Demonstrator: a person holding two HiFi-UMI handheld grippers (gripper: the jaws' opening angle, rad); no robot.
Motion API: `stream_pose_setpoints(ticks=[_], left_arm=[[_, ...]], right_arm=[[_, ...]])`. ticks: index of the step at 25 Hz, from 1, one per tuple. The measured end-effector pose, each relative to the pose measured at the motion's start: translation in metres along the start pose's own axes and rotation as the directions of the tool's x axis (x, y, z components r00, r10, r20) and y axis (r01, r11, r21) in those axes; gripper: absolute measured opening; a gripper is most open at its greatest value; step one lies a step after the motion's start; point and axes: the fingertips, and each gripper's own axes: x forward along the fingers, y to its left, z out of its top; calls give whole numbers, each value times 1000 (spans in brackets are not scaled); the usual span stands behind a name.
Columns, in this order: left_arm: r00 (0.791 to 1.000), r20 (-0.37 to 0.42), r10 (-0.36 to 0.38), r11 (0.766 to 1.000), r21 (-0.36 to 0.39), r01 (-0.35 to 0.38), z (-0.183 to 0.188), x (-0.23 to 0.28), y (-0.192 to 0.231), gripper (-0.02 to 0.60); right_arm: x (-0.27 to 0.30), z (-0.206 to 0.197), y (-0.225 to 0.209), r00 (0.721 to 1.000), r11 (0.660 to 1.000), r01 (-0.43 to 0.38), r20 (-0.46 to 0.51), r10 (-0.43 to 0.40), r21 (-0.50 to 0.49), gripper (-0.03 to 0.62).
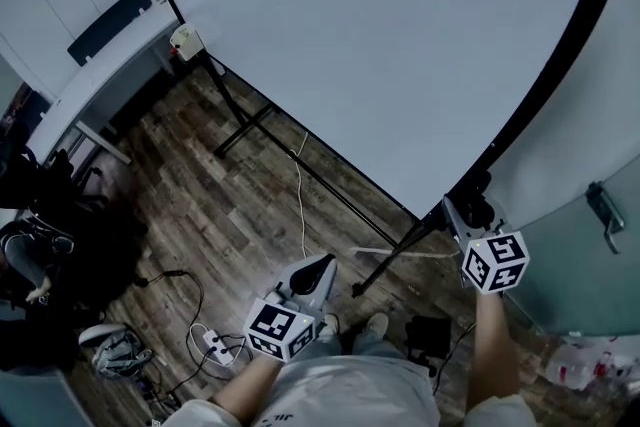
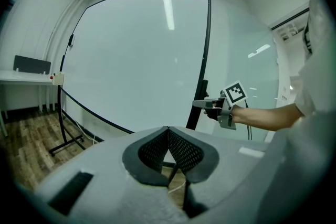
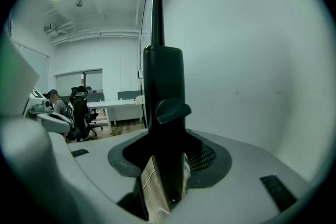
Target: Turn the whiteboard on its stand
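The large whiteboard (image 1: pixel 380 45) in its black frame stands on a black stand (image 1: pixel 250 125) over the wood floor. At its right edge is a black bracket (image 3: pixel 163 92) with a knob (image 3: pixel 170 109). My right gripper (image 1: pixel 462 215) is shut on that bracket, which fills the gap between the pads in the right gripper view. The left gripper view shows the same grip from the side, the right gripper (image 2: pixel 202 104) against the frame (image 2: pixel 206 50). My left gripper (image 1: pixel 322 265) hangs free over the floor, in front of the board, with its tips touching and nothing between them (image 2: pixel 168 129).
A white desk (image 1: pixel 100 80) stands at the far left beside the board. Black office chairs (image 1: pixel 50 245) crowd the left edge. A white cable (image 1: pixel 300 205) and a power strip (image 1: pixel 215 345) lie on the floor. A glass door with a handle (image 1: pixel 605 215) is close on the right.
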Motion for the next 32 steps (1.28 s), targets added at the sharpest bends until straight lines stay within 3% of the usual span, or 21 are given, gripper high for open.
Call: stream_pose_setpoints(ticks=[14,26,32], left_arm=[[993,-23,-113,993,26,113,-2,-2,-22,9],[987,-26,-159,986,47,160,3,-2,-27,9],[986,-21,-167,984,51,168,6,-1,-33,9]], right_arm=[[-94,-30,-16,997,996,75,-1,-75,48,176],[-109,-32,-18,995,994,94,33,-96,48,176],[-117,-35,-16,986,986,163,46,-162,-23,204]])
